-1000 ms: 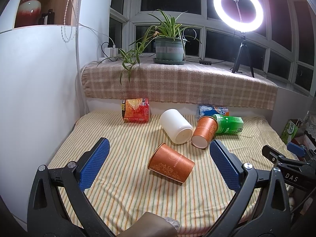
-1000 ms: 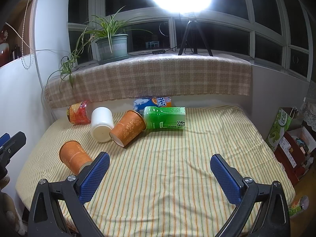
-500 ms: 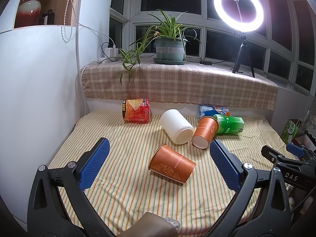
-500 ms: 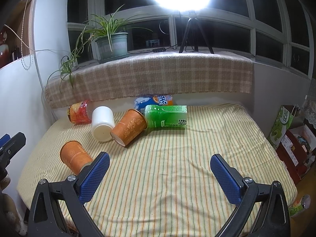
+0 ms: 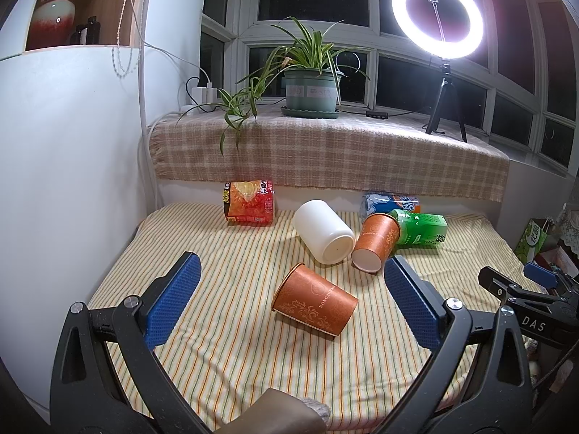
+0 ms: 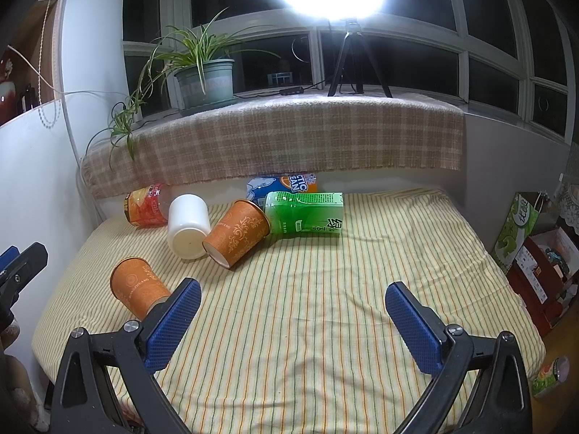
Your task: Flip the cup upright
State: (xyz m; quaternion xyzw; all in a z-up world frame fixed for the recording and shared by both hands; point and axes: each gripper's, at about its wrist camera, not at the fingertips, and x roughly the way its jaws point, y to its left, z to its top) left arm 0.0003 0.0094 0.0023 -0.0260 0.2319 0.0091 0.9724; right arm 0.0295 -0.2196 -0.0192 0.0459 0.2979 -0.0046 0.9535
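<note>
Three cups lie on their sides on the striped cloth. A near orange paper cup (image 5: 315,300) lies between my left gripper's fingers, a little beyond them; it also shows in the right wrist view (image 6: 139,287). A second orange cup (image 5: 376,243) (image 6: 237,232) rests against a white cup (image 5: 323,230) (image 6: 189,226). My left gripper (image 5: 291,298) is open and empty above the cloth. My right gripper (image 6: 293,316) is open and empty over bare cloth, right of the cups.
A green drink carton (image 6: 304,213), a blue packet (image 6: 282,184) and a red snack pack (image 5: 249,201) lie at the back. A plaid-covered sill (image 5: 325,152) holds a potted plant (image 5: 311,86) and ring light (image 5: 438,21). A white wall (image 5: 72,181) stands left. Boxes (image 6: 535,264) stand right.
Both grippers have shifted only slightly; the scene sits a touch lower in the right wrist view. The cups have not moved.
</note>
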